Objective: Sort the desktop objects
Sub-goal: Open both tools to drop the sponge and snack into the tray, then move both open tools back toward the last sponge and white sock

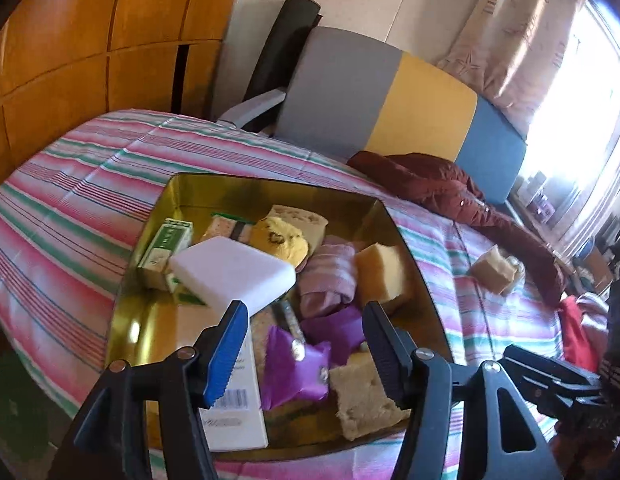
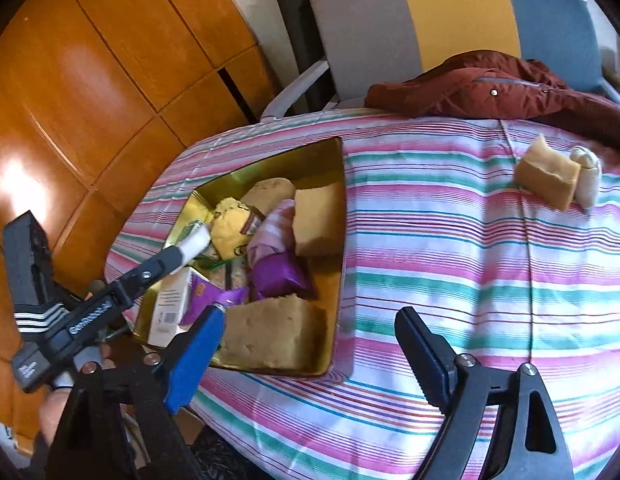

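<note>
The left gripper (image 1: pixel 306 340) hangs over a gold metal tin (image 1: pixel 182 184) with its jaws parted and nothing pinched; one finger wears a blue pad (image 1: pixel 226 354). Between and just beyond the fingertips lies a shiny purple packet (image 1: pixel 294 368), with a second purple packet (image 1: pixel 337 330) a little farther on. Under the right finger sits a pale crumbly sponge (image 1: pixel 361 394); under the left finger a white box with a barcode (image 1: pixel 240 404). Just beyond the left fingertip a white block (image 1: pixel 234 276) leans on a green and white carton (image 1: pixel 164 250). Farther ahead are a pink striped cloth roll (image 1: pixel 329 280), a yellow foam block (image 1: pixel 379 272) and a yellow soft toy (image 1: pixel 280 240).

The right gripper (image 2: pixel 310 320) also stands released, jaws spread wide, gripping nothing. Its blue-padded finger overlaps the near edge of the tin (image 2: pixel 337 240); its black finger is over bare striped tablecloth (image 2: pixel 449 248) beside the tin.

Only the right wrist view shows the left gripper from outside (image 2: pixel 166 260), reaching into the tin from the left, its tip just beside the white block (image 2: pixel 196 242), with part of the person's hand (image 2: pixel 56 408) below. It also shows clearly, well beyond the right finger, a tan block (image 2: pixel 549 178) touching a small white bundle (image 2: pixel 587 178) on the cloth; the left wrist view has these small and blurred. Only the left view shows the tin's contents in detail, and the right gripper's black frame (image 1: pixel 549 380) at its right edge.

A dark red jacket (image 2: pixel 489 84) lies at the table's far side.
</note>
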Demonstrator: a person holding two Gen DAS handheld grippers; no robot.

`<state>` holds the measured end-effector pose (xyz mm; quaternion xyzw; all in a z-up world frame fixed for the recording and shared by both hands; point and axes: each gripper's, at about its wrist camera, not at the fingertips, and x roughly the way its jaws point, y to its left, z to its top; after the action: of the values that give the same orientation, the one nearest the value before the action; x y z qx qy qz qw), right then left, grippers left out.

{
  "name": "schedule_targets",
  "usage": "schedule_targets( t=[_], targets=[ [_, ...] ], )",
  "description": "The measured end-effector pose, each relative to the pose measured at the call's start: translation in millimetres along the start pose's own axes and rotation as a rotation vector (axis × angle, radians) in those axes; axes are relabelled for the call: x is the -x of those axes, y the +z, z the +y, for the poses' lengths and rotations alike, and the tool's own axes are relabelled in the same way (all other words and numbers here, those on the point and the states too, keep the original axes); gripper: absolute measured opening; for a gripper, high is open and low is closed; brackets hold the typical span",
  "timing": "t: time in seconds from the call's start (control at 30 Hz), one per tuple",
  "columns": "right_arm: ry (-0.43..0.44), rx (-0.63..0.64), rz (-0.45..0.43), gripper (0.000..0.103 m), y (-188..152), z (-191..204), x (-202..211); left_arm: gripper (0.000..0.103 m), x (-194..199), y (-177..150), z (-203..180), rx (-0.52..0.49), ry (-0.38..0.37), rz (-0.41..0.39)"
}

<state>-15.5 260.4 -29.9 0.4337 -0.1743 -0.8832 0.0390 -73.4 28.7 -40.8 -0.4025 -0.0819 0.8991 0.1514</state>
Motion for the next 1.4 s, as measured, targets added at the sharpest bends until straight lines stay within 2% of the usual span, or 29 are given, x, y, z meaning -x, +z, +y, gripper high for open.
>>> schedule_targets(
  t=[0.23, 0.57, 0.9, 1.4],
  targets=[
    [-0.078, 0.018, -0.011, 0.098, -13.7, -2.2, -0.5, 0.061, 10.5, -9.7, -8.2, -0.06, 0.038, -0.009],
    [-0.164, 0.059, -0.033, 0.101, -22.3, -4.1, 5.7, 0.062, 22.2, -18.0, -28.8, -0.163, 0.112, -0.046],
    [-0.251, 0.078, -0.045, 0.103, -22.9, -17.9, 15.9, 0.062, 27.9, -23.1, -54.7, -0.25, 0.088, -0.057],
    [-0.394, -0.018, -0.041, 0.103, -16.2, -91.1, 42.0, 0.062, 23.0, -32.4, -91.2, -0.349, 0.039, -0.027]
  ],
)
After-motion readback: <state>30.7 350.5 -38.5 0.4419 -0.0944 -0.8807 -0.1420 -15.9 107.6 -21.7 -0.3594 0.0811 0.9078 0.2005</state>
